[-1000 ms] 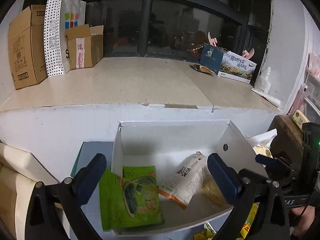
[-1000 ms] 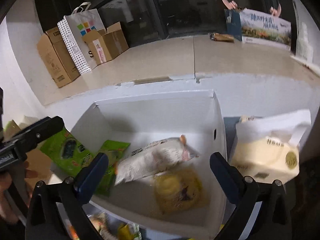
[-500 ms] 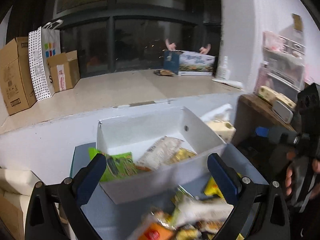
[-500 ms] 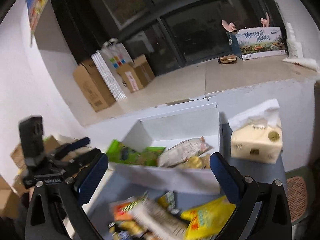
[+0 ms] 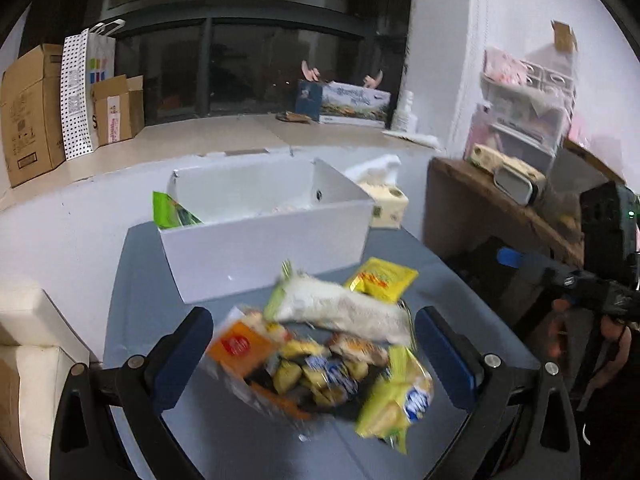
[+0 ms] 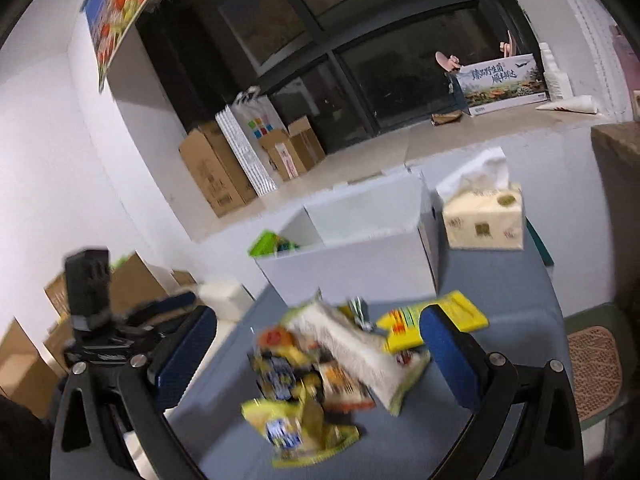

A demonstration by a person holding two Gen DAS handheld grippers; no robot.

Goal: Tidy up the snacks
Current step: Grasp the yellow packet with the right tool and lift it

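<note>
A pile of snack packets (image 5: 320, 356) lies on the grey table (image 5: 460, 308) in front of a white open box (image 5: 264, 240). The pile also shows in the right wrist view (image 6: 332, 364), with the box (image 6: 352, 256) behind it. A green packet (image 5: 172, 212) sticks out of the box's left end. A long white packet (image 5: 344, 312) and a yellow packet (image 5: 380, 280) lie on top of the pile. My left gripper (image 5: 312, 352) is open and empty above the pile. My right gripper (image 6: 316, 356) is open and empty above the pile too.
A tissue box (image 6: 484, 220) stands right of the white box. A wooden shelf (image 5: 500, 208) with items is at the right. Cardboard boxes (image 5: 32, 112) and a dotted bag (image 5: 86, 92) stand on the window ledge. More cardboard boxes (image 6: 28, 360) sit left of the table.
Both grippers have pulled back from over the white box towards the near side of the table. The snack pile has come into view between the fingers. Both stay open.
</note>
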